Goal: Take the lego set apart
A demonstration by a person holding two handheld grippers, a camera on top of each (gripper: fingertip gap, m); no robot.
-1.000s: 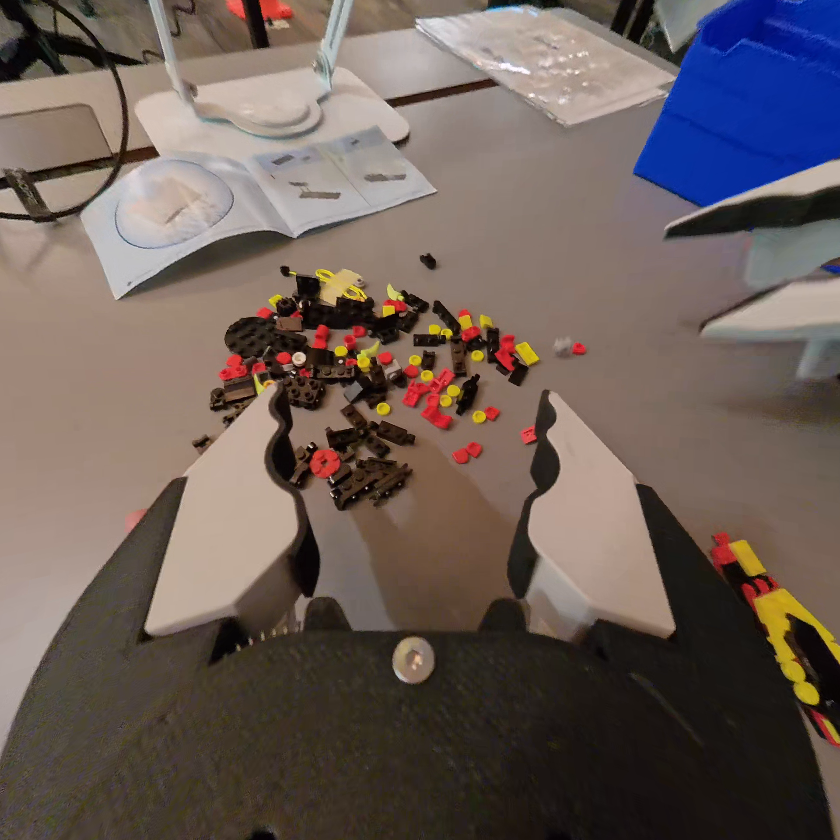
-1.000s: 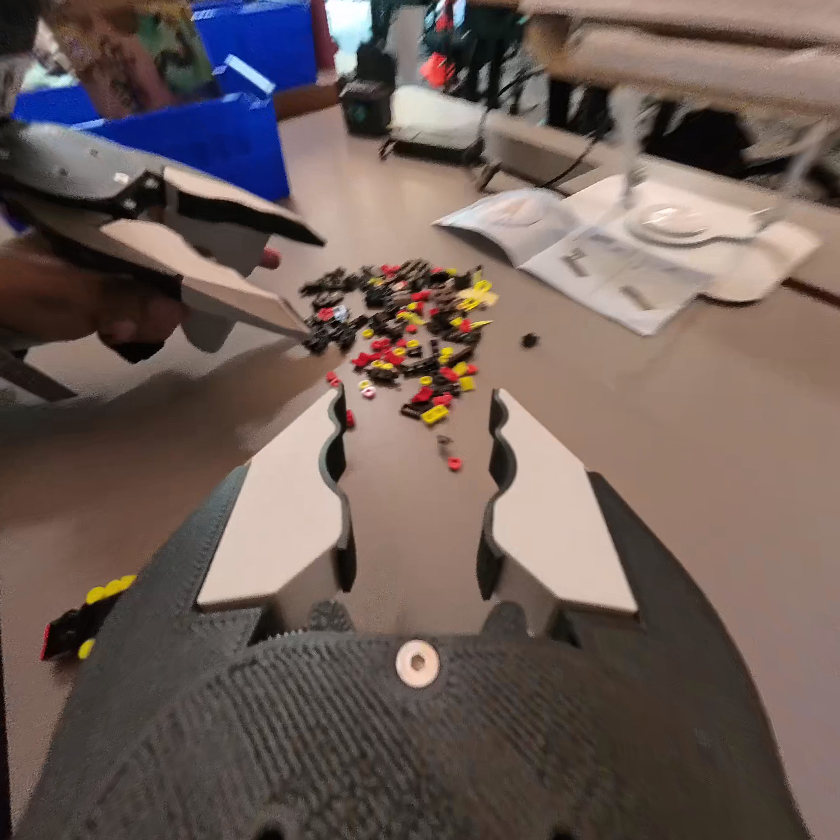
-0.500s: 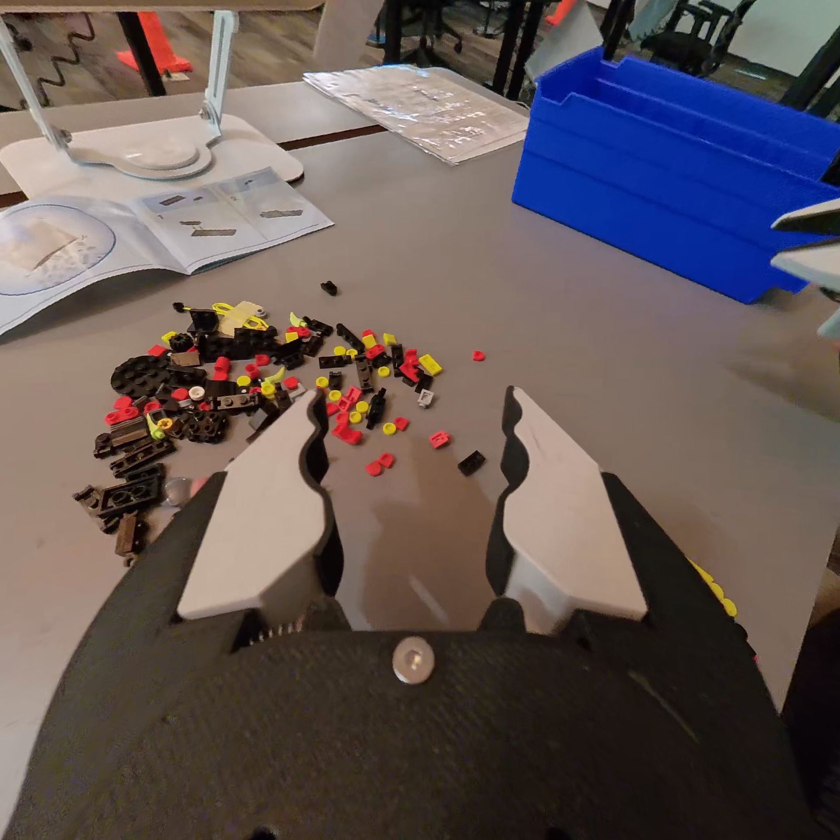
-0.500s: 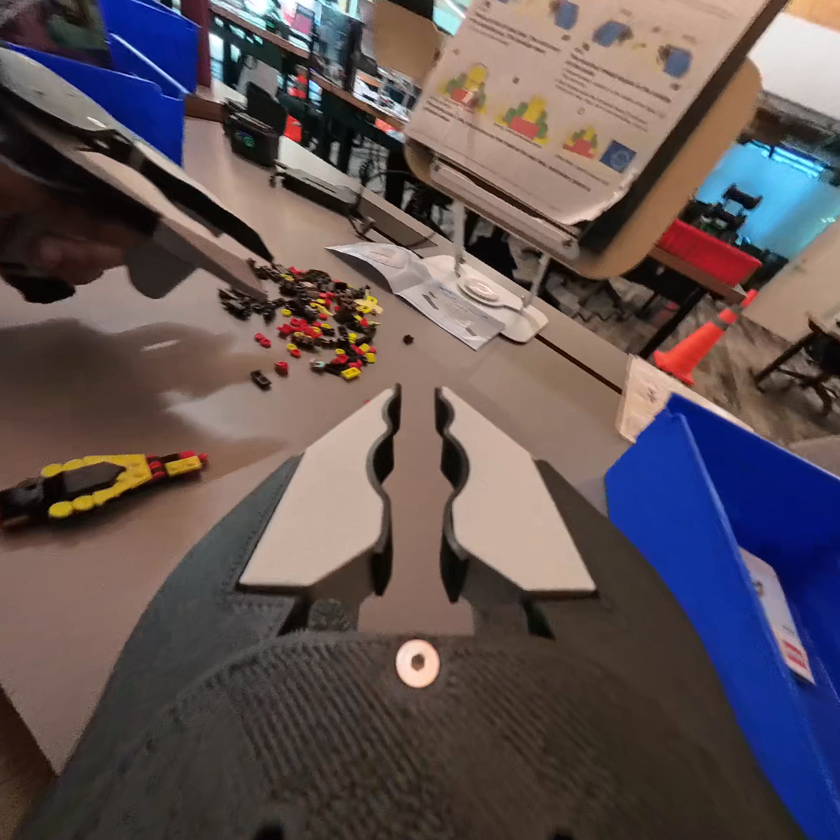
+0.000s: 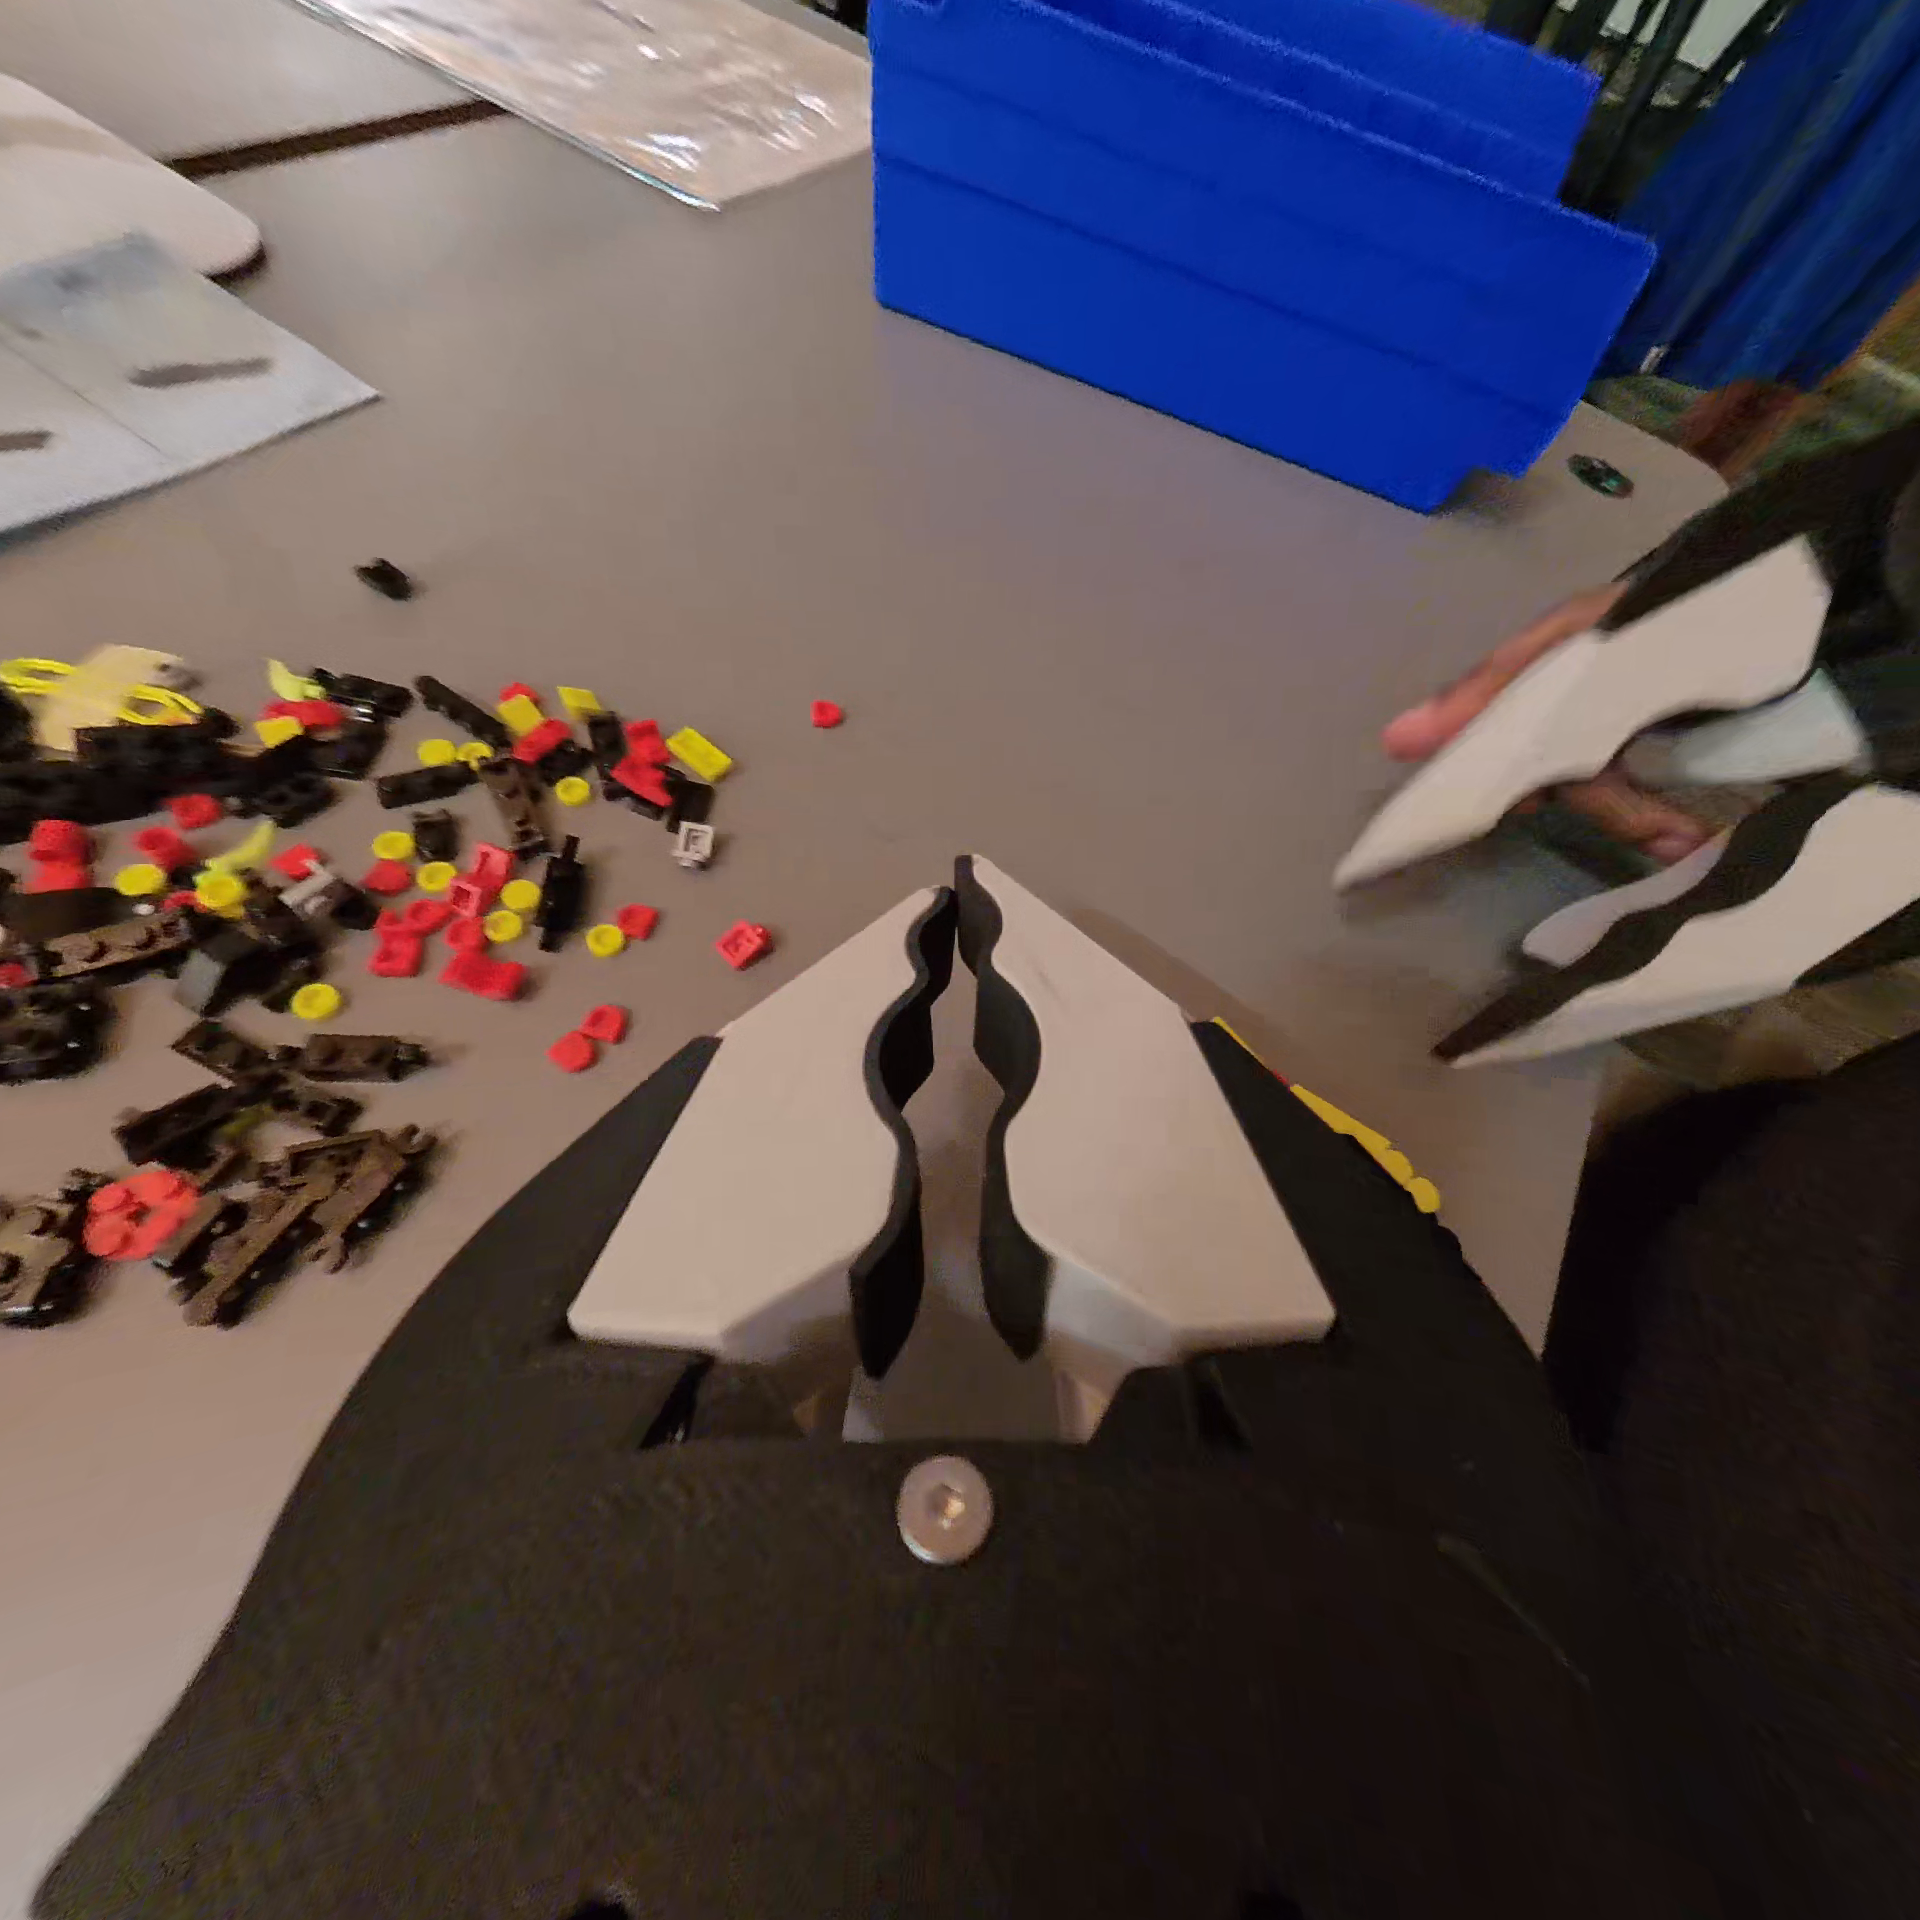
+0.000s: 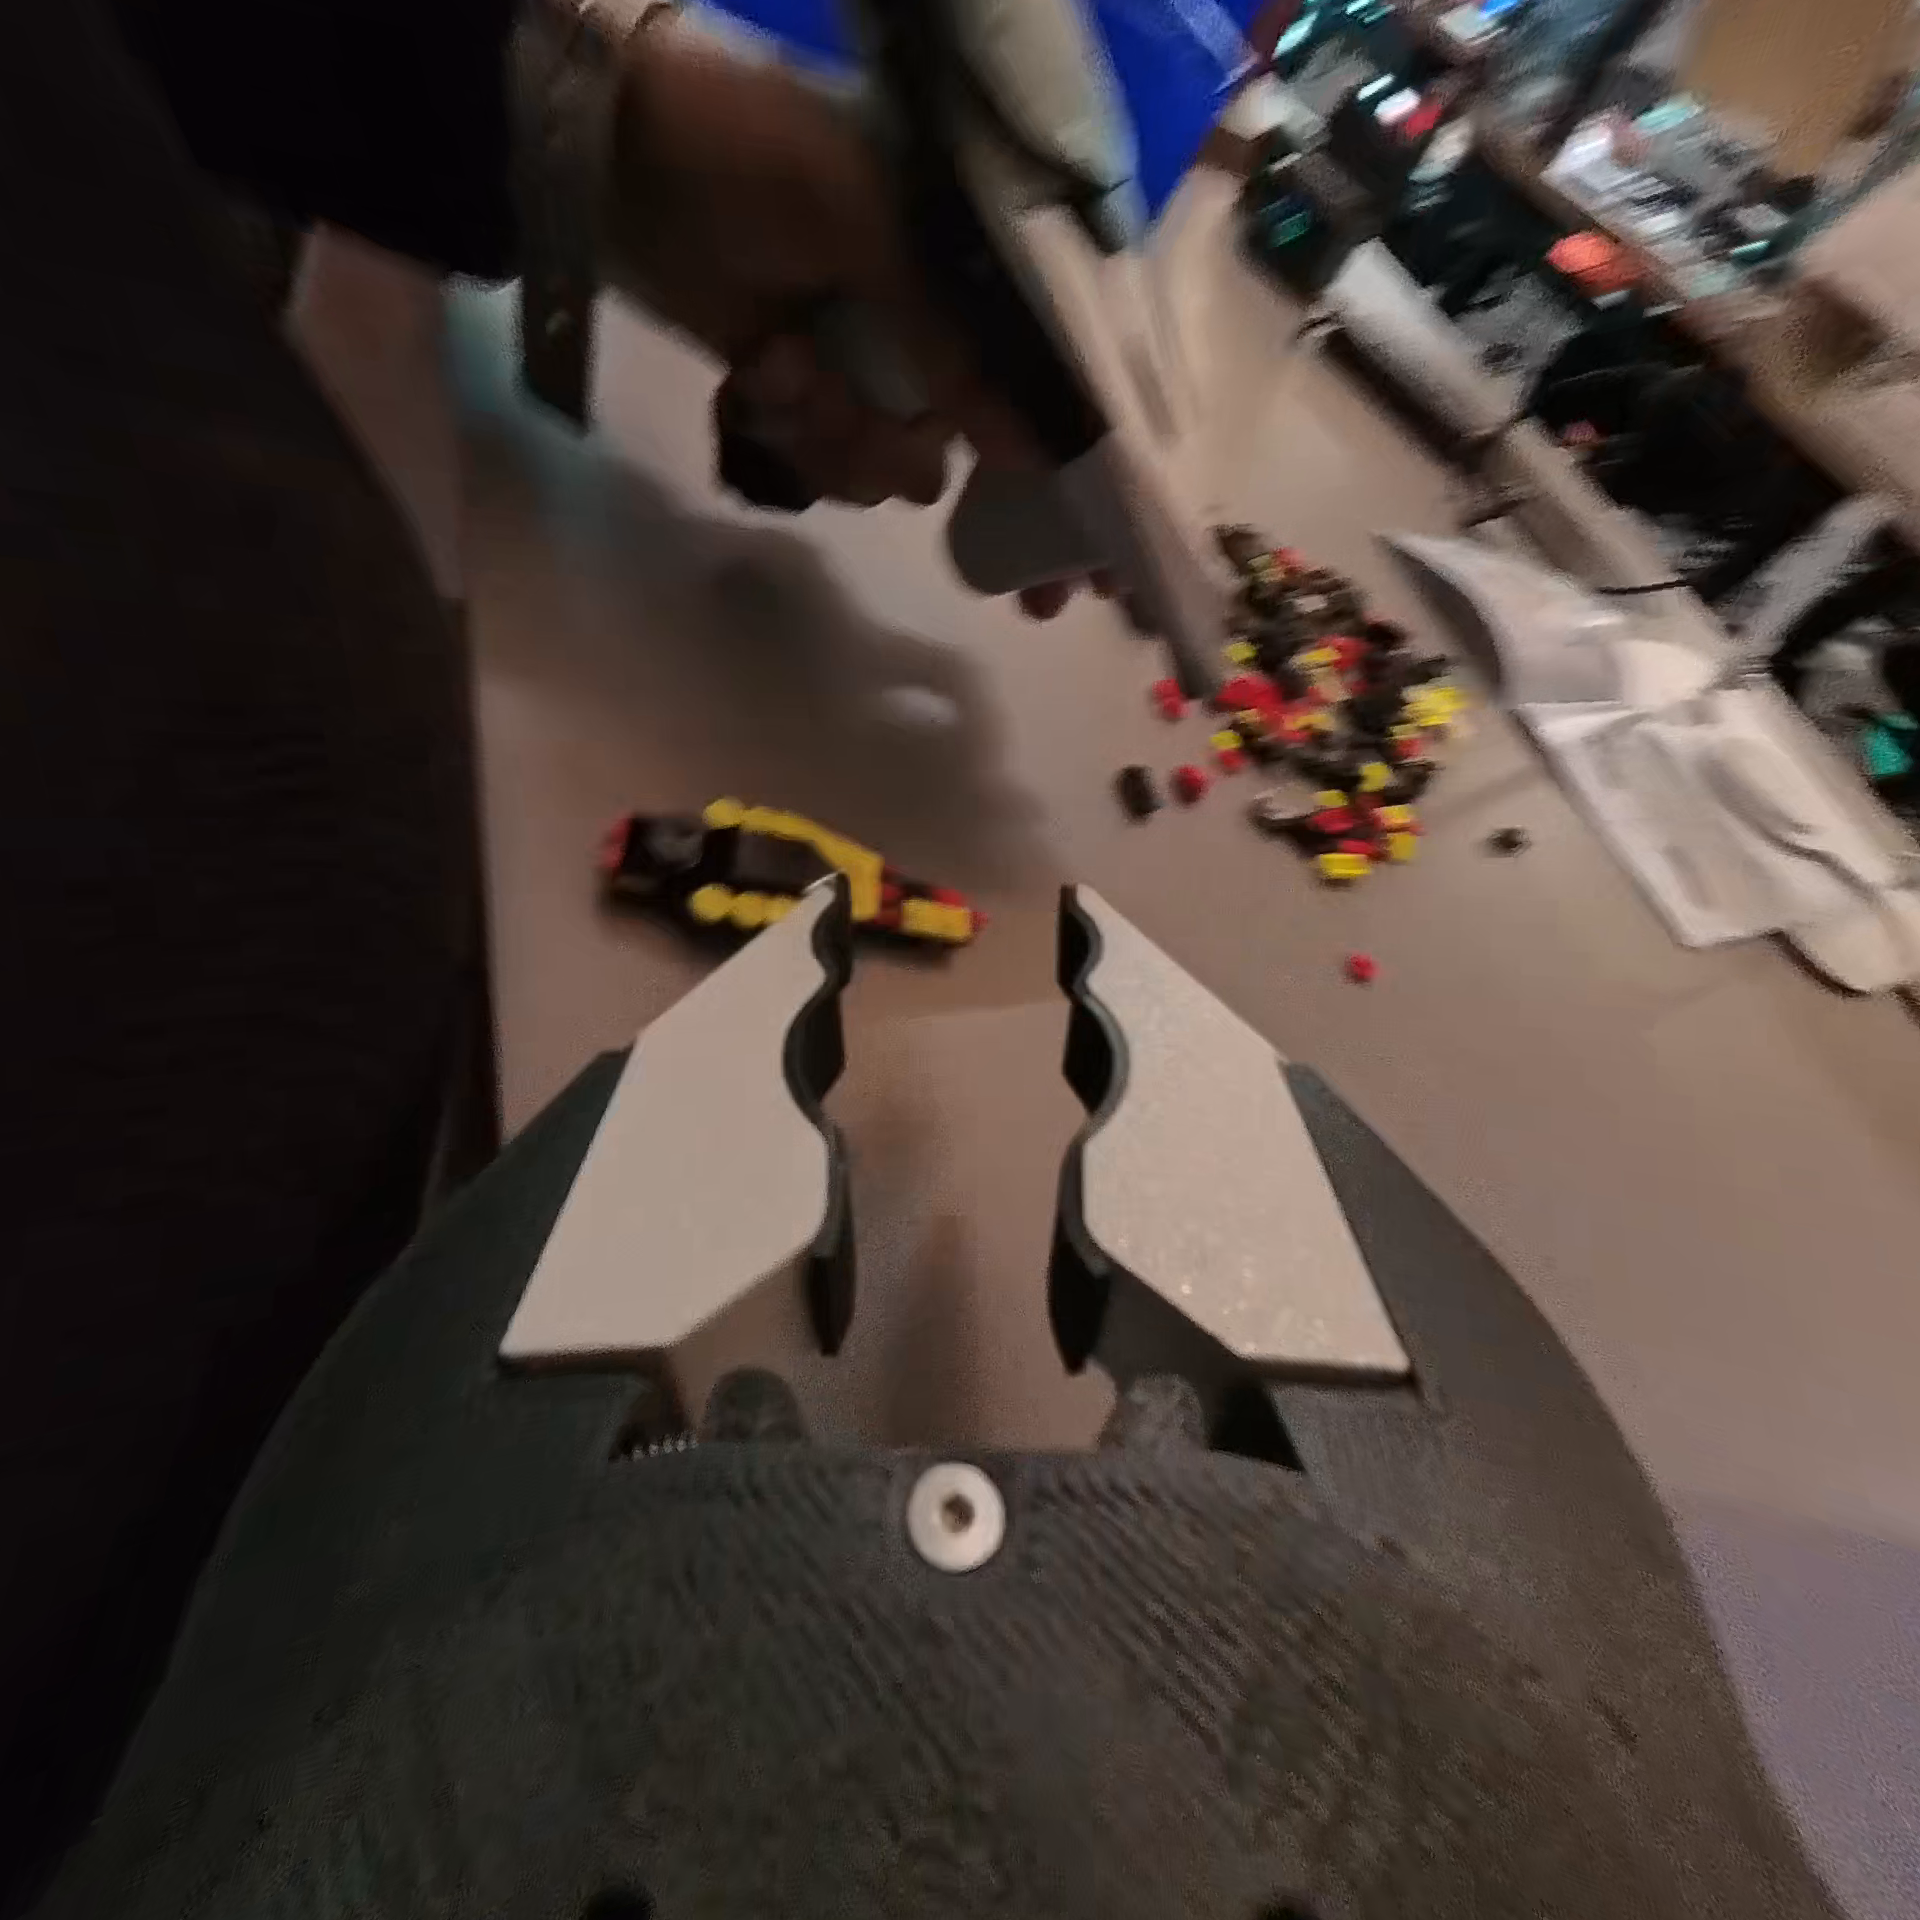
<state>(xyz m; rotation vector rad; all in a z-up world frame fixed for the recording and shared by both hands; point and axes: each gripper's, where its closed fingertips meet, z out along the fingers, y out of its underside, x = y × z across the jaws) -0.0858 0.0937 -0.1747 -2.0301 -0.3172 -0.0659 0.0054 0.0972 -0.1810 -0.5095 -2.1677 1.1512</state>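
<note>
The still-assembled black, yellow and red lego piece lies on the grey table; a yellow bit of it peeks out beside my left gripper in the left wrist view. My right gripper is open and empty, its left fingertip just in front of that piece. It also shows at the right of the left wrist view. My left gripper is shut with nothing in it, above the table just right of the pile of loose lego pieces. The pile shows blurred in the right wrist view.
A blue bin stands at the back right. An open instruction booklet lies beyond the pile, and a clear plastic bag lies at the back. A person's hand holds the left gripper. The gap from one gripper's tips to the other's is roughly 9 cm.
My left gripper has closed and swung right, away from the pile. My right gripper has opened wider and turned down towards the assembled piece.
</note>
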